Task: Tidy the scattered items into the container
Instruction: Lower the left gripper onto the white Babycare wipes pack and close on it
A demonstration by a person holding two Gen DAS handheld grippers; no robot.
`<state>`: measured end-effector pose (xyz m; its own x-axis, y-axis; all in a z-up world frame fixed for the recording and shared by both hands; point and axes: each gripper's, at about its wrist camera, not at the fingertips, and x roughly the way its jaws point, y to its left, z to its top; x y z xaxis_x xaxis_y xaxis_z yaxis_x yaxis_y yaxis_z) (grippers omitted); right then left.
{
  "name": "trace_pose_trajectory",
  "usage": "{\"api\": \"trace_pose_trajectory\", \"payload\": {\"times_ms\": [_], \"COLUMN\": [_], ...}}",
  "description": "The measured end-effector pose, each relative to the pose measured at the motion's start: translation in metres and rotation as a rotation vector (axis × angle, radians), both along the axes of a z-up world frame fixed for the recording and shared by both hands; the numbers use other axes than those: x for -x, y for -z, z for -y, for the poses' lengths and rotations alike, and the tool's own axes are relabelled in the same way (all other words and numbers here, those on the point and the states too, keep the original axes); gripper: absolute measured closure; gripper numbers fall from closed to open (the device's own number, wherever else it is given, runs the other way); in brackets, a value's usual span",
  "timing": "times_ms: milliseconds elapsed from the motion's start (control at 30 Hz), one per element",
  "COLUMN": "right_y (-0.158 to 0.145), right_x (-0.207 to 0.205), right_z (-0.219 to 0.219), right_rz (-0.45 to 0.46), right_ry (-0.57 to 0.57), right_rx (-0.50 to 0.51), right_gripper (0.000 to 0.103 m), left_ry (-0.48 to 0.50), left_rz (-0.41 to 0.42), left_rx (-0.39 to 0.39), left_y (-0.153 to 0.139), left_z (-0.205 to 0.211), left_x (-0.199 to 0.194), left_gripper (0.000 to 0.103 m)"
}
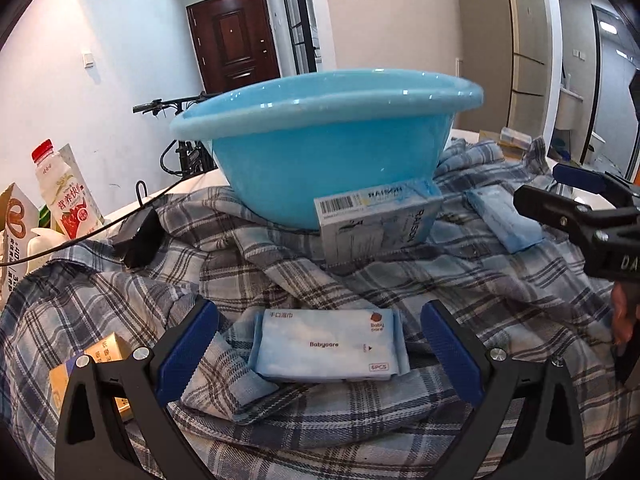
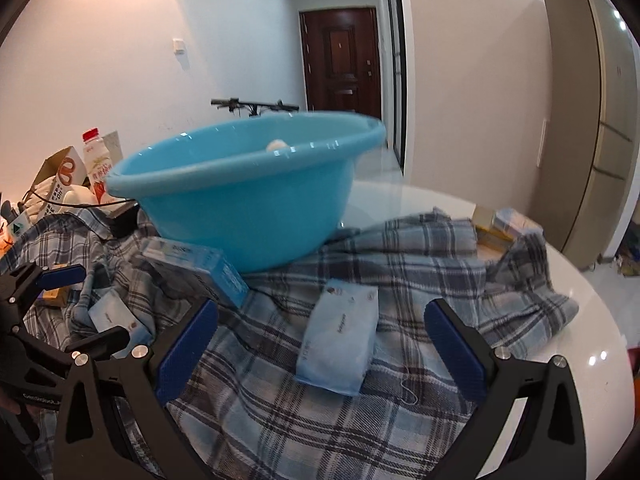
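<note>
On the checked cloth, both tongs gape wide, holding nothing: left gripper around a wipes pack, right gripper around another pack. A grey box leans against the blue basin.

A plaid shirt lies crumpled over the white tabletop. At the left edge a red-capped drink bottle stands beside a paper bag. A black adapter rests on the shirt. Behind, bicycle handlebars and a dark wooden door.
</note>
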<state>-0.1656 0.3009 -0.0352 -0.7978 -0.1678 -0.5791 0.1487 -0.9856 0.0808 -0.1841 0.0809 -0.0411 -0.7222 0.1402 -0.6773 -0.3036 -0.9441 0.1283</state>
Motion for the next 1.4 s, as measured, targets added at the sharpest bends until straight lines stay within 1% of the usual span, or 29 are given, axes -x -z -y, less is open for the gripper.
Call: {"api": "trace_pose_trajectory", "payload": {"times_ms": [100,233,333,433,500,667,833,1100,1400], "right_y": [0.003,0.005,0.004,0.004,0.004,0.003,0.004,0.004,0.004], "right_x": [0.004,0.006,0.006,0.004,0.004,0.003,0.003,0.004,0.004], "right_z": [-0.004,-0.001,0.001,0.003,0.004,0.006,0.006,0.007,0.008], "right_rz": [0.031,0.049,0.047,0.042,0.037,0.032,0.036,0.042,0.044], "right_ry": [0.006,-0.001,-0.007,-0.013,-0.014,-0.019,-0.025,-0.029,-0.031], "right_rx": [0.014,0.004,-0.007,-0.019,-0.026,-0.036,-0.032,-0.031,-0.034], "right_gripper": [0.000,0.000,0.000,0.000,0.000,0.000,0.000,0.000,0.000], "left_ry": [0.002,0.006,0.010,0.003,-0.002,-0.011,-0.001,0.022,0.037], "left_rz": [0.006,0.025,0.037,0.072,0.089,0.095,0.128,0.130,0.122], "left_rx": [0.009,0.014,0.013,0.026,0.020,0.002,0.011,0.050,0.073], "left_y": [0.004,0.008,0.009,0.014,0.016,0.015,0.020,0.023,0.023], "left_z": [0.000,0.000,0.000,0.000,0.003,0.007,0.004,-0.003,-0.009], "left_x": [0.000,0.003,0.004,0.008,0.009,0.008,0.012,0.011,0.010], "left_gripper": [0.000,0.000,0.000,0.000,0.000,0.000,0.000,0.000,0.000]}}
